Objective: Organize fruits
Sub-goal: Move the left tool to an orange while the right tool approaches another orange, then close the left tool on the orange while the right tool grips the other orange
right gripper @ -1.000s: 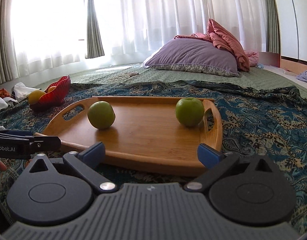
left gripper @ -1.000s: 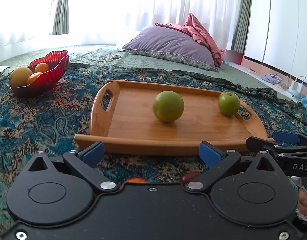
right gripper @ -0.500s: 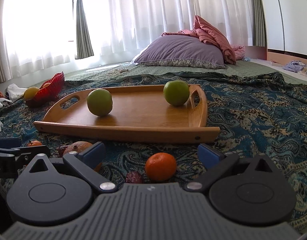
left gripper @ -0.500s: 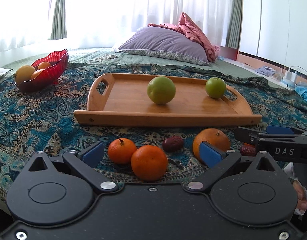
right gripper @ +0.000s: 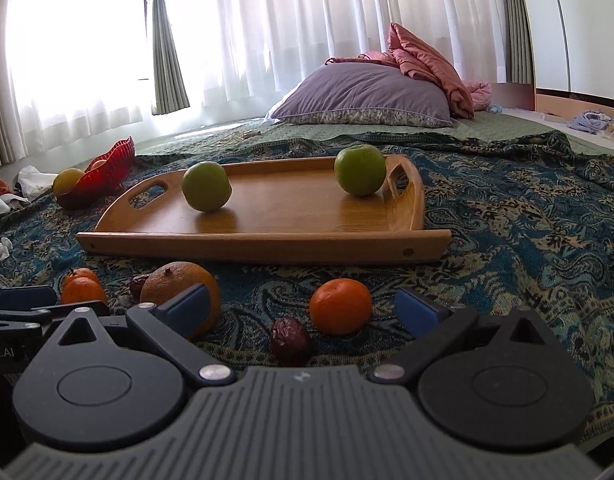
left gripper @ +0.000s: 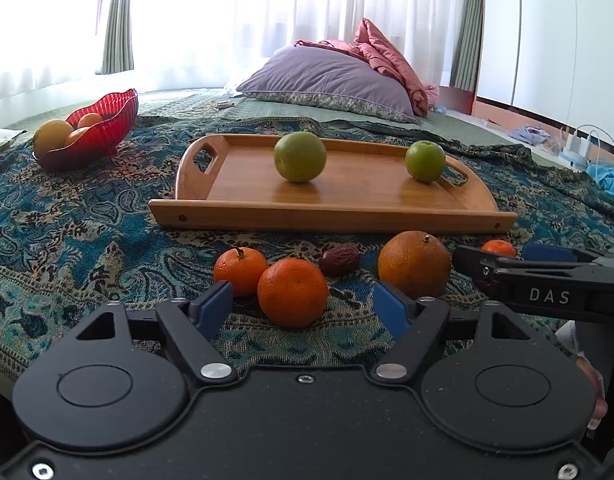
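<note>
From the left wrist view, the left gripper (left gripper: 303, 306) hovers low over the patterned blanket (left gripper: 87, 248) near its front edge, its jaws closing with a tangerine (left gripper: 293, 292) sitting between the blue pads but not yet touched. A smaller tangerine (left gripper: 240, 270) rests against its left side, a dark red date (left gripper: 340, 260) lies just behind, and a large orange (left gripper: 414, 264) sits to the right, beside the right pad. The wooden tray (left gripper: 331, 220) lies further back toward the middle of the blanket, carrying two green apples, a larger one (left gripper: 299, 156) near its centre and a smaller one (left gripper: 425, 160) by its right handle. A red glass bowl (left gripper: 103, 132) holding orange fruit stands at the blanket's far left edge. The right gripper's arm (left gripper: 547, 280) reaches in from the right. From the right wrist view, the right gripper (right gripper: 303, 306) is spread wide and empty above the blanket, with another tangerine (right gripper: 340, 306) and a second date (right gripper: 290, 340) lying between its pads, untouched. The large orange sits partly behind the left pad, and the tray with both apples lies beyond. A purple pillow (right gripper: 363, 96) rests at the far end of the bed.
</note>
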The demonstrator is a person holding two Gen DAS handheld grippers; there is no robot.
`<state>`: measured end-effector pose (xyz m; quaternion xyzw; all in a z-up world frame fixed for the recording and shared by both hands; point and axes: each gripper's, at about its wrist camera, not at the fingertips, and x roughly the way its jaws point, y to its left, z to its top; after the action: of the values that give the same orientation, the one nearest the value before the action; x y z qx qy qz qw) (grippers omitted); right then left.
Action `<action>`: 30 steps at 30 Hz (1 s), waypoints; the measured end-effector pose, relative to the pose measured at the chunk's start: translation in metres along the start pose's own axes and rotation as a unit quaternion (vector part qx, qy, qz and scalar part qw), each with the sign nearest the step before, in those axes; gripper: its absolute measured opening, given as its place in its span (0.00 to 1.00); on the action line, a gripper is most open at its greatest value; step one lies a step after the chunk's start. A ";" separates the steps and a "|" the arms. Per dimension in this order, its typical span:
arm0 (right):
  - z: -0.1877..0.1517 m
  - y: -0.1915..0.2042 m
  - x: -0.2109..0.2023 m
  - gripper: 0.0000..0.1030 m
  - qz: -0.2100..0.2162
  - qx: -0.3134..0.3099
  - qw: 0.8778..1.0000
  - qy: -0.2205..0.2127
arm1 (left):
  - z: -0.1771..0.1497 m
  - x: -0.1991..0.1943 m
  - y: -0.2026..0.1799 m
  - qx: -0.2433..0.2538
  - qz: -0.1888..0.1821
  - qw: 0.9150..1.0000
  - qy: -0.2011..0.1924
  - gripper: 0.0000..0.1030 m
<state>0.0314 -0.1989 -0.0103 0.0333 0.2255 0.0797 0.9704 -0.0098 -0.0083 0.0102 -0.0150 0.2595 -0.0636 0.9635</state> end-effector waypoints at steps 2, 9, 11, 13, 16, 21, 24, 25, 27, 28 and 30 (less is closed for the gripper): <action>-0.001 0.002 -0.002 0.99 -0.012 -0.007 1.000 -0.008 | 0.000 0.001 -0.001 0.006 0.001 1.000 0.001 0.66; 0.001 0.000 -0.007 0.83 -0.040 -0.001 0.999 -0.031 | 0.000 0.006 0.001 0.005 0.004 1.000 0.007 0.57; 0.001 -0.001 -0.007 0.78 -0.046 0.000 0.998 -0.032 | 0.000 0.007 0.003 0.003 0.003 1.000 0.009 0.55; 0.000 -0.002 -0.007 0.73 -0.051 0.003 0.998 -0.031 | 0.000 0.008 0.003 0.003 0.002 1.000 0.010 0.53; 0.000 -0.004 -0.007 0.61 -0.055 0.010 0.998 -0.029 | -0.002 0.010 0.003 0.004 0.001 1.000 0.012 0.51; -0.002 -0.005 -0.005 0.47 -0.060 0.009 0.998 -0.020 | -0.003 0.011 0.003 0.007 -0.001 1.000 0.015 0.50; -0.004 -0.004 -0.004 0.47 -0.060 0.007 0.998 -0.016 | -0.003 0.013 0.003 0.006 -0.003 1.000 0.014 0.50; -0.004 -0.003 -0.004 0.47 -0.060 0.006 0.998 -0.014 | -0.002 0.013 0.004 0.004 -0.003 1.000 0.014 0.50; -0.005 -0.003 -0.002 0.47 -0.060 0.004 0.998 -0.009 | -0.003 0.013 0.004 0.001 0.000 1.000 0.011 0.46; -0.006 -0.002 -0.002 0.47 -0.060 0.004 0.998 -0.008 | -0.003 0.013 0.005 0.000 0.003 1.000 0.011 0.45; -0.007 -0.003 -0.001 0.47 -0.060 0.005 0.998 -0.008 | -0.004 0.013 0.005 0.002 0.006 1.000 0.011 0.43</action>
<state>0.0276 -0.2017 -0.0159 0.0253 0.2202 0.0196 0.9749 0.0003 -0.0048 -0.0002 -0.0111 0.2699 -0.0579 0.9611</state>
